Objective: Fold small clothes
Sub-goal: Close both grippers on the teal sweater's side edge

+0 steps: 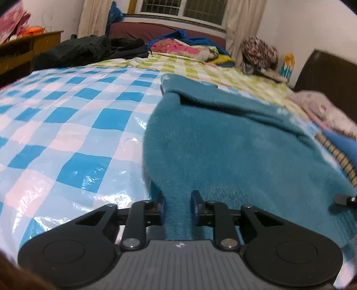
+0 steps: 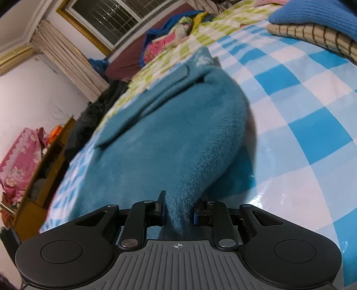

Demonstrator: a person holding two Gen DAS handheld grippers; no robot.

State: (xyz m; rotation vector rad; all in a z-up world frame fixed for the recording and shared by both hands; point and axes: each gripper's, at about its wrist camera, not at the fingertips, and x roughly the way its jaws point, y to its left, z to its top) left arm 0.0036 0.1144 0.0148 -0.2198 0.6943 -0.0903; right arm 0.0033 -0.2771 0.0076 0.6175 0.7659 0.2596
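Note:
A fuzzy teal garment [image 1: 234,142] lies on the blue-and-white checked plastic sheet [image 1: 67,133] that covers the bed. My left gripper [image 1: 178,206] is shut on a pinched fold at the garment's near left edge, and the cloth rises from the sheet into the jaws. In the right wrist view the same teal garment [image 2: 160,133] stretches away, with a flap folded across its far end. My right gripper [image 2: 179,209] is shut on a bunched ridge of its near right edge. A tip of the right gripper [image 1: 344,199] shows at the far right of the left wrist view.
Folded clothes, a blue knit [image 2: 316,15] on a striped piece [image 2: 312,38], sit at the sheet's right side. Beyond lie a green checked sheet [image 1: 178,64], a black garment [image 1: 89,49], bright bedding [image 1: 178,46] and a wooden cabinet [image 2: 40,185] by the wall.

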